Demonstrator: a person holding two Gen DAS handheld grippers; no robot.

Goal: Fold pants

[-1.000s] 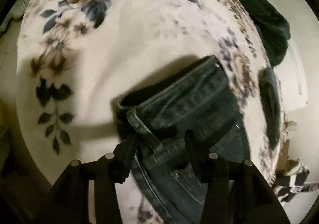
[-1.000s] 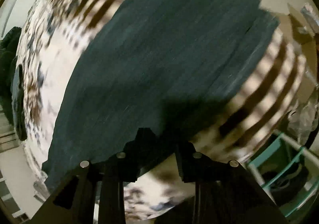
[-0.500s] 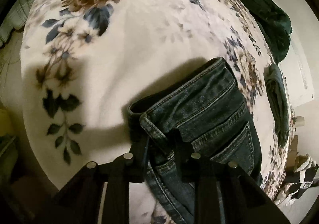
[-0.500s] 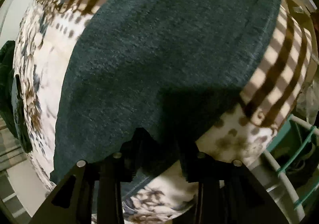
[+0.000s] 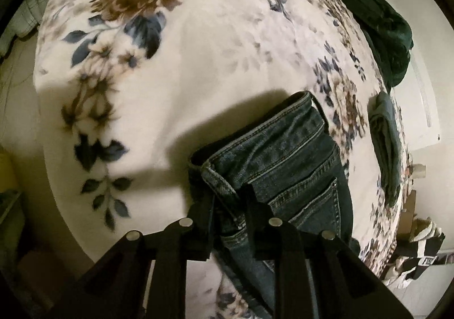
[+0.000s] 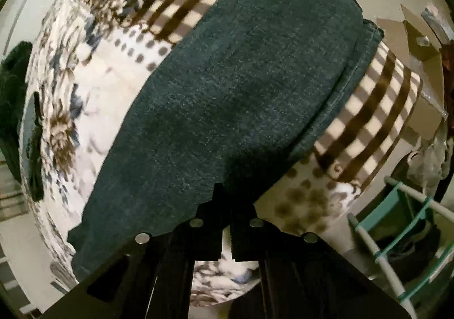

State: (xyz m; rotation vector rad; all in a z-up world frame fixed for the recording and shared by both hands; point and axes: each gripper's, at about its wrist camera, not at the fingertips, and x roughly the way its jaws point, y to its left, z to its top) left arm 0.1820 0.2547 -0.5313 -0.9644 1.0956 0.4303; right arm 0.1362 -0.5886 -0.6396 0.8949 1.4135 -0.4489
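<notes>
A big flowery blanket (image 5: 198, 69) is covering the bed. The blue jeans (image 5: 295, 160) are lying on it, with the leg (image 6: 232, 97) stretching over the blanket's brown stripes. A dark green cloth pile (image 5: 380, 24) is sitting at the far edge. The left claw (image 5: 228, 200) is closing and pinching the jeans' waistband. The right claw (image 6: 226, 200) is squeezing shut on the leg's near edge.
</notes>
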